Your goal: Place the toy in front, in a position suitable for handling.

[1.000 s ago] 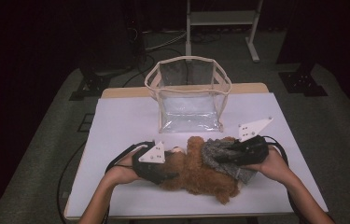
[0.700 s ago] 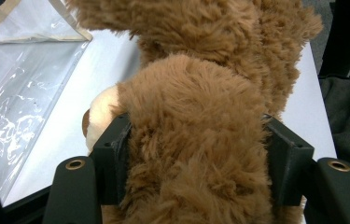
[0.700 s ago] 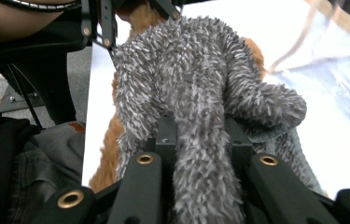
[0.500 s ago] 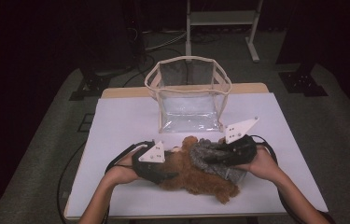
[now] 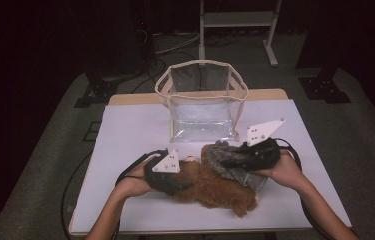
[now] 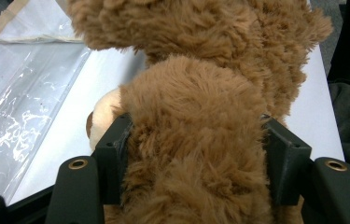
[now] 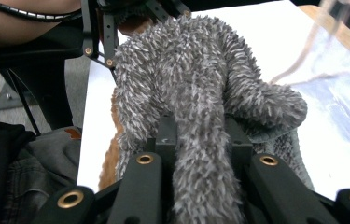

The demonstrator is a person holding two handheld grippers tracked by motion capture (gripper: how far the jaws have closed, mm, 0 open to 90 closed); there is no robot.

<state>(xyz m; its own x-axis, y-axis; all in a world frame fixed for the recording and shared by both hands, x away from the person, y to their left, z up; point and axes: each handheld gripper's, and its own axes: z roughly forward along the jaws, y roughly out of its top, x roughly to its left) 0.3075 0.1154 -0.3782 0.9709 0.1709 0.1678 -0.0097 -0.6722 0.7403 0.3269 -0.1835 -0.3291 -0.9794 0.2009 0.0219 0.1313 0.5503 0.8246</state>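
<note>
While gripped, the brown plush [image 5: 210, 187] lies crosswise.

The person's forearms are bare, with no sleeves showing. Each hand carries a black gripper, the left gripper [image 5: 167, 175] and the right gripper [image 5: 247, 155], each topped by a pale three-cornered plate with small holes and trailing a black cable. The black fingers [image 6: 112, 154] are blocky, set on arms with brass-coloured screw rings.

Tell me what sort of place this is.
Probably a recording studio or lab: dark curtained walls, a white table on grey carpet, cables, and a metal stand behind.
</note>
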